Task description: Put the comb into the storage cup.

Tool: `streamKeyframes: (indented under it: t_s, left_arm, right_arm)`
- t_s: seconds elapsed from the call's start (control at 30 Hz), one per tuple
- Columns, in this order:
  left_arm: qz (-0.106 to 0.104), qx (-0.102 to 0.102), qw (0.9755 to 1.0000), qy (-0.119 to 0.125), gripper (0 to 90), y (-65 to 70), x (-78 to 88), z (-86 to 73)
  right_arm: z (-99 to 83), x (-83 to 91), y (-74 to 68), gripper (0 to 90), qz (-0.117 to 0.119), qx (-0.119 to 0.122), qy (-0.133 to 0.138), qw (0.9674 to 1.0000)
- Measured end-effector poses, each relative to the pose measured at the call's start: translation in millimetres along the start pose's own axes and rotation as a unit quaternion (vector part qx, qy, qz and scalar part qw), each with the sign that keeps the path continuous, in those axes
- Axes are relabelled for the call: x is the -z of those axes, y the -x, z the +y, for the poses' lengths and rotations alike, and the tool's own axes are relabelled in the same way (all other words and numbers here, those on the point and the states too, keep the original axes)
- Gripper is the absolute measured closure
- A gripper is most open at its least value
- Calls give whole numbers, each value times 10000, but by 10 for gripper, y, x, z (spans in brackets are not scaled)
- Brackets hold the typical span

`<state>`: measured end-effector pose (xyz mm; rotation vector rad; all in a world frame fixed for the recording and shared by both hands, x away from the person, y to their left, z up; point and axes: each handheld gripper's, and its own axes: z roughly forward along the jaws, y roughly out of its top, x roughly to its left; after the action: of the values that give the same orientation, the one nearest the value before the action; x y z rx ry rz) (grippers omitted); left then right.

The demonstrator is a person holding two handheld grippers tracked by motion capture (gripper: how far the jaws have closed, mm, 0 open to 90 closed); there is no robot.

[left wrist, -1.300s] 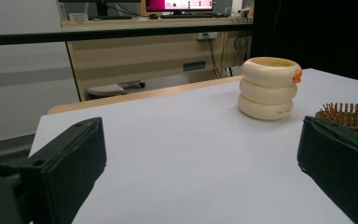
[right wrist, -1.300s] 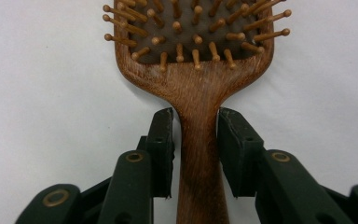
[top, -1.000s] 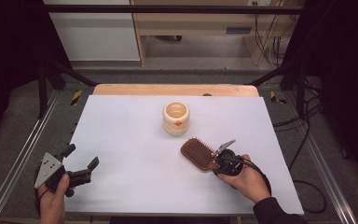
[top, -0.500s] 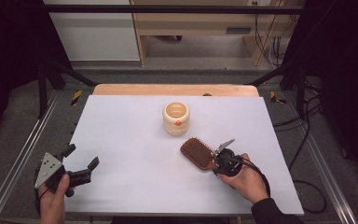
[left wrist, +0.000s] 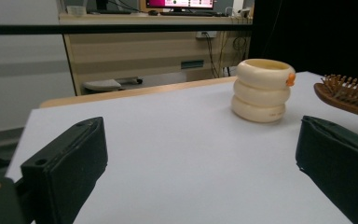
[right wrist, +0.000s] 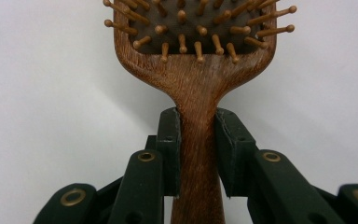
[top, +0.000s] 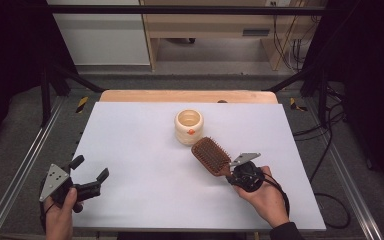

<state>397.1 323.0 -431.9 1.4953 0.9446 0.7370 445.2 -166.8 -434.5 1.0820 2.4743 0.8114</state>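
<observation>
No lettering can be read anywhere here. The cream ringed holder (left wrist: 262,91) has a faint mark low on its bottom ring in the left gripper view, too small and pale to make out. A small plate (left wrist: 192,64) on the wooden furniture behind the tabletop looks like a label, yet its print is blurred. The monitor (left wrist: 179,3) at the top shows a pink band with no legible characters. The wooden hairbrush (right wrist: 196,70) carries no brand stamp on its visible handle or head in the right gripper view.
</observation>
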Motion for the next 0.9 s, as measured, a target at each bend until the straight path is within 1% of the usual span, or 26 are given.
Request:
streamKeyframes:
  t_s: [0.03, 0.07, 0.17, 0.2, 0.23, 0.27, 0.3, 0.37, 0.4, 0.43, 0.47, 0.53, 0.57, 0.6, 0.63, 0.67, 0.7, 0.73, 0.8, 0.83, 0.87, 0.9]
  left_arm:
    - [-103, 175, 9998, 10, 20, 35, -20, 25]
    - [-176, 234, 9996, 0, 20, 68, -39, 52]
    - [-400, 325, 9987, 9, 21, 172, -108, 144]
    - [-531, 346, 9980, 16, 20, 221, -151, 187]
    - [-614, 340, 9975, 13, 19, 267, -193, 222]
    - [-673, 294, 9973, -4, 19, 300, -227, 248]
    - [-780, 263, 9966, -24, 19, 358, -289, 291]
    - [-934, 255, 9953, -27, 19, 445, -403, 359]
    - [-990, 277, 9947, -41, 19, 472, -449, 385]
    - [-1086, 371, 9934, -44, 20, 516, -530, 426]
    - [-1159, 415, 9924, -69, 22, 556, -596, 460]
    - [-1236, 450, 9912, -116, 24, 627, -704, 522]
    - [-1305, 485, 9902, -138, 27, 670, -762, 558]
    - [-1381, 560, 9887, -140, 30, 714, -819, 591]
    - [-1474, 661, 9868, -141, 28, 772, -891, 631]
    - [-1528, 679, 9858, -166, 28, 805, -933, 654]
    - [-1592, 732, 9843, -189, 28, 864, -1002, 690]
    - [-1632, 765, 9834, -198, 29, 915, -1057, 716]
    - [-1722, 777, 9817, -250, 30, 1007, -1161, 761]
    - [-1722, 777, 9817, -250, 30, 1007, -1161, 761]
    - [-1768, 743, 9810, -304, 31, 1089, -1242, 792]
    - [-1813, 732, 9801, -334, 31, 1141, -1295, 809]
  right_arm:
    - [7, 16, -10, 726, -29, -3, 99, 9999]
    - [21, 38, -26, 726, -73, -4, 258, 9996]
    - [67, 77, -55, 726, -102, -51, 590, 9982]
    - [87, 84, -65, 726, -107, -74, 700, 9975]
    - [115, 90, -76, 727, -112, -94, 815, 9966]
    - [139, 88, -85, 726, -118, -109, 916, 9957]
    - [156, 88, -92, 727, -122, -114, 985, 9950]
    - [194, 85, -107, 727, -113, -148, 1169, 9930]
    - [208, 79, -121, 727, -109, -192, 1298, 9913]
    - [213, 75, -125, 727, -99, -196, 1371, 9903]
    - [218, 69, -135, 727, -93, -220, 1484, 9886]
    - [220, 68, -153, 727, -119, -185, 1678, 9856]
    - [221, 72, -161, 727, -122, -202, 1756, 9842]
    - [223, 75, -169, 727, -129, -221, 1837, 9826]
    - [225, 75, -174, 727, -147, -186, 1908, 9813]
    - [223, 70, -183, 727, -136, -195, 1987, 9798]
    - [224, 66, -185, 726, -124, -210, 2026, 9790]
    - [229, 61, -185, 726, -95, -217, 2077, 9779]
    - [238, 58, -182, 727, -38, -234, 2149, 9763]
    - [242, 63, -182, 727, -21, -264, 2193, 9753]
    - [244, 69, -181, 727, -19, -285, 2243, 9741]
    - [245, 74, -178, 727, -9, -275, 2278, 9733]
